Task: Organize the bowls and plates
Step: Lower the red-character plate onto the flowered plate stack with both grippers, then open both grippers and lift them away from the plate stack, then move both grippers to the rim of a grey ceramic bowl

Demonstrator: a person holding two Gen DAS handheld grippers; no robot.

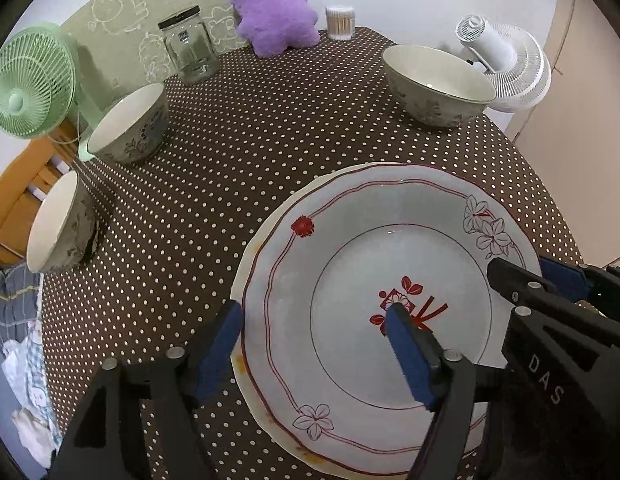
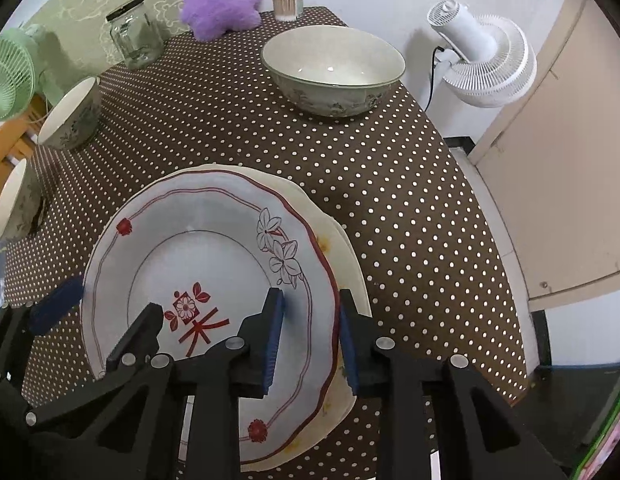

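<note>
left gripper [image 1: 313, 334]: we see jaws wide, straddling top plate [image 1: 349, 248] rim, 9 o'clock
right gripper [image 2: 310, 332]: we see jaws narrow, around plate rims, 3 o'clock; contact unclear

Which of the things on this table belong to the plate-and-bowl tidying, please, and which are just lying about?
Job:
top plate
plate underneath
large bowl
two small bowls

Lying about:
glass jar
purple plush toy
cotton swab tub
green fan
white fan

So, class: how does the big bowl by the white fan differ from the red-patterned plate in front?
The big bowl is deep; the red-patterned plate is shallow. The bowl stands alone on the cloth; the plate lies stacked on another plate. The bowl's outside has grey-green flowers; the plate has red lines. Both are empty.
</note>
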